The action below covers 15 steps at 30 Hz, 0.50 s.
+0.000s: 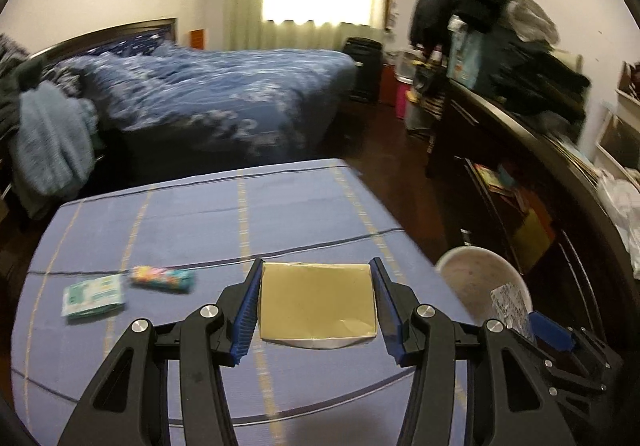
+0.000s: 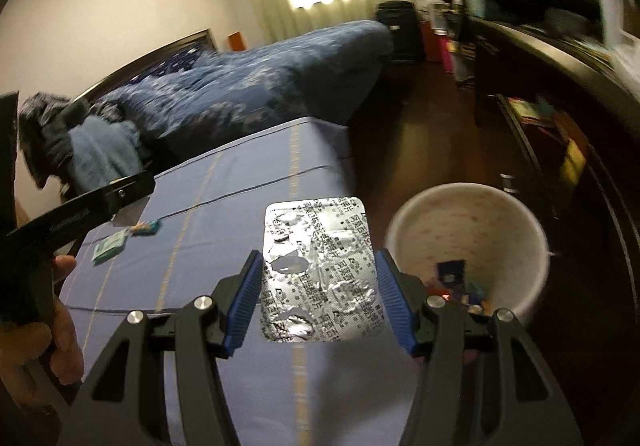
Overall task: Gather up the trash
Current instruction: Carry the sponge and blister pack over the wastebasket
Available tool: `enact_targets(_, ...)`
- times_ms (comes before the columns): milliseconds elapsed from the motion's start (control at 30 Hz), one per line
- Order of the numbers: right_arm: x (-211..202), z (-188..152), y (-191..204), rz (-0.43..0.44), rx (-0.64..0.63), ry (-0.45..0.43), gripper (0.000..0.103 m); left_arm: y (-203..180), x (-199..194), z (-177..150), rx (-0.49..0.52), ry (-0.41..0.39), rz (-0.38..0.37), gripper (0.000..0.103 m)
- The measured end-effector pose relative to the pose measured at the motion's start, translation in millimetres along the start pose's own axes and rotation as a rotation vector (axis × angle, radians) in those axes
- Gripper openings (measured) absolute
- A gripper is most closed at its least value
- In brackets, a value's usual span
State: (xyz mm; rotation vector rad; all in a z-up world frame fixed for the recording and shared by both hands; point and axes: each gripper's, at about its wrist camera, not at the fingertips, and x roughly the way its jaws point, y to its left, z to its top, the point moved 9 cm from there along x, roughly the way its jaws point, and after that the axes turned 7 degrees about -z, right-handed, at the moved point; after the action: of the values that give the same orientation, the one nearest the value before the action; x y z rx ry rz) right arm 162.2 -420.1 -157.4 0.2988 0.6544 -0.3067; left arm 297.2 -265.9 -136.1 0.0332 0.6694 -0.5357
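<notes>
1. My right gripper (image 2: 318,300) is closed on a spent blister pack (image 2: 320,270), its blue pads pinching the two long edges, the foil face turned up toward the camera
2. The pack hangs above the blue tablecloth (image 2: 224,206), just left of the white bin (image 2: 468,246), which sits off the table's right edge with some scraps already in its bottom
3. I judge the pack light, thin and springy; the edge grip may bow it and let it flick out, so a gentle hold is enough
4. My left gripper (image 1: 316,302) brackets a flat gold packet (image 1: 318,300), pads at both side edges; whether I am truly squeezing it I cannot tell
5. It looks light and floppy, best taken by its edges
6. A green sachet (image 1: 94,296) and a colourful wrapper (image 1: 162,278) lie on the cloth, likely soft and crinkly
</notes>
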Motion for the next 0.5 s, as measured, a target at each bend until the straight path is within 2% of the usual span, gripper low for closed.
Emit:
enact_targets(233,-4.8,4.2,-71.8,-0.092,0.087,-0.029,0.058,-66.1,31.4,2.7,0.088,0.030,-0.079,0.052)
enact_targets(500,8.2,5.4,-138.1,-0.177,0.172,-0.031,0.058,-135.0,72.3,3.6,0.187,0.073,-0.153,0.052)
